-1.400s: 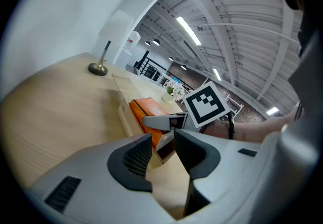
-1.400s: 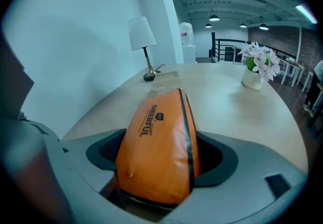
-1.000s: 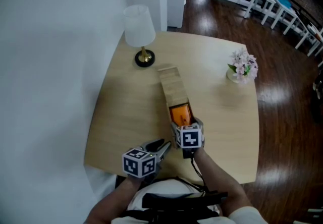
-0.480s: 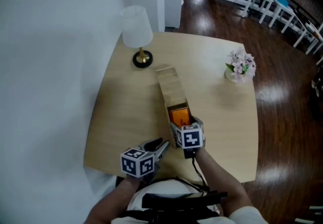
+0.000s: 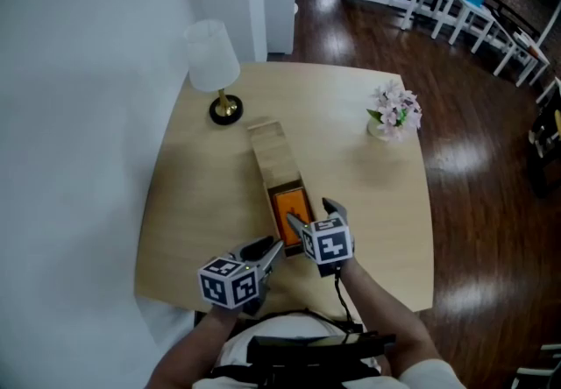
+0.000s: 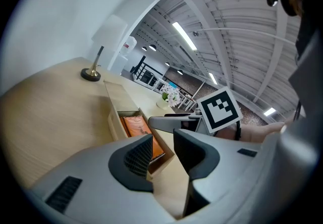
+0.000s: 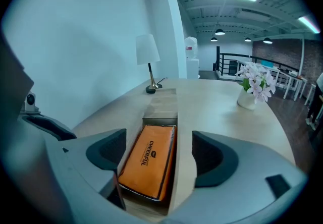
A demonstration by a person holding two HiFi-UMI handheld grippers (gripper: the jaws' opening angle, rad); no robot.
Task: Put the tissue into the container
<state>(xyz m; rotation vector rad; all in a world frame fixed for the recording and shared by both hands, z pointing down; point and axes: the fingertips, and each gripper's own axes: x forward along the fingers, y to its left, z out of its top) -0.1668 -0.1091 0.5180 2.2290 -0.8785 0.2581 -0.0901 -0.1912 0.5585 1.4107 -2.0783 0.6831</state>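
A long wooden container (image 5: pixel 267 146) lies on the table with its near end uncovered. The orange tissue pack (image 5: pixel 289 206) lies flat inside that open end. In the right gripper view the pack (image 7: pixel 150 160) rests between the container walls. My right gripper (image 5: pixel 312 214) is open, its jaws standing either side of the container's near end (image 7: pixel 161 102), and nothing is held. My left gripper (image 5: pixel 266 251) hovers by the table's front edge, left of the container. Its jaws (image 6: pixel 162 150) are closing with nothing between them.
A white-shaded lamp (image 5: pixel 210 72) stands at the table's back left, just beyond the container's far end. A vase of pale flowers (image 5: pixel 392 111) sits at the back right. The round-cornered table (image 5: pixel 368 194) drops to a dark wood floor on the right.
The right gripper's fingers were close over the orange pack; they now stand spread at the container's end, and the pack lies free inside. The left gripper has hardly moved.
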